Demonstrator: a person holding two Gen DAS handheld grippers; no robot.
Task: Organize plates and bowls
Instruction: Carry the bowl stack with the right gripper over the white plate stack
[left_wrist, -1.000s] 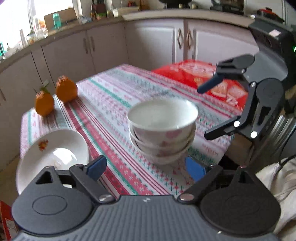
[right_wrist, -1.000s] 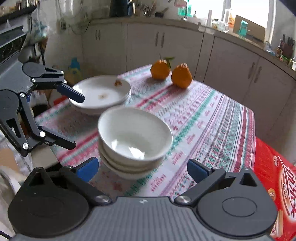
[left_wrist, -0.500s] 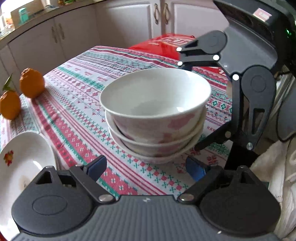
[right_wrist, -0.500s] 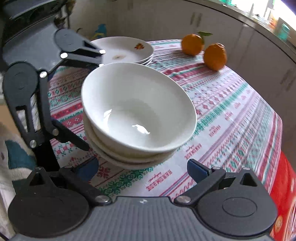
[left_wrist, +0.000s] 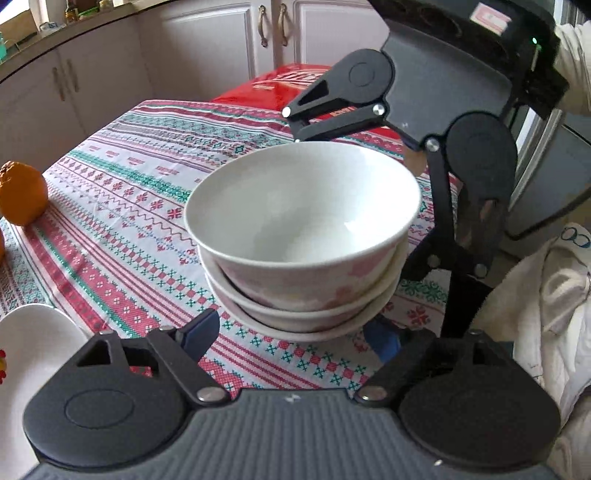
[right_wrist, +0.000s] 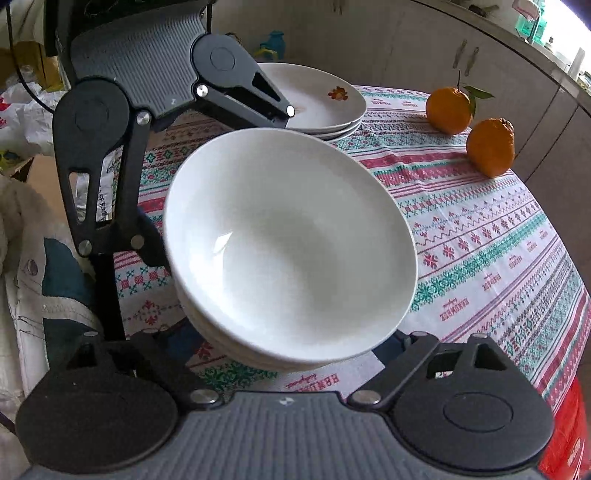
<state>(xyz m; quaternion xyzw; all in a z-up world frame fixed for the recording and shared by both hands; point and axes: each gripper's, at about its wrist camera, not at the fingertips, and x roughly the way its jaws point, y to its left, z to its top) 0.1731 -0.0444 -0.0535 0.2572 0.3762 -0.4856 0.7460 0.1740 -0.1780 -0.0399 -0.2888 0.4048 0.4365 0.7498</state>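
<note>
Three white bowls with pink flowers are stacked (left_wrist: 303, 236) (right_wrist: 288, 243) on the patterned tablecloth (left_wrist: 122, 206). My left gripper (left_wrist: 291, 336) straddles the base of the stack from the near side. Its jaws are closing, and a gap still shows beside its blue left pad (left_wrist: 201, 332). My right gripper (right_wrist: 280, 347) straddles the stack from the opposite side, jaws also closing, with its fingertips mostly hidden under the bowl rims. In the left wrist view, one right-gripper finger (left_wrist: 325, 114) reaches over the far rim. A stack of white plates (right_wrist: 317, 99) (left_wrist: 29, 350) sits beyond.
Two oranges (right_wrist: 448, 109) (right_wrist: 491, 147) lie on the cloth, and one orange (left_wrist: 22, 199) shows at the left edge of the other view. A red box (left_wrist: 295, 77) sits past the table's far end. White fabric (left_wrist: 546, 295) hangs beside the table. Cabinets (left_wrist: 207, 55) line the walls.
Both grippers came down and in on the bowl stack from opposite sides, and it now fills both views. Their jaws have narrowed around it. The bowls have not moved.
</note>
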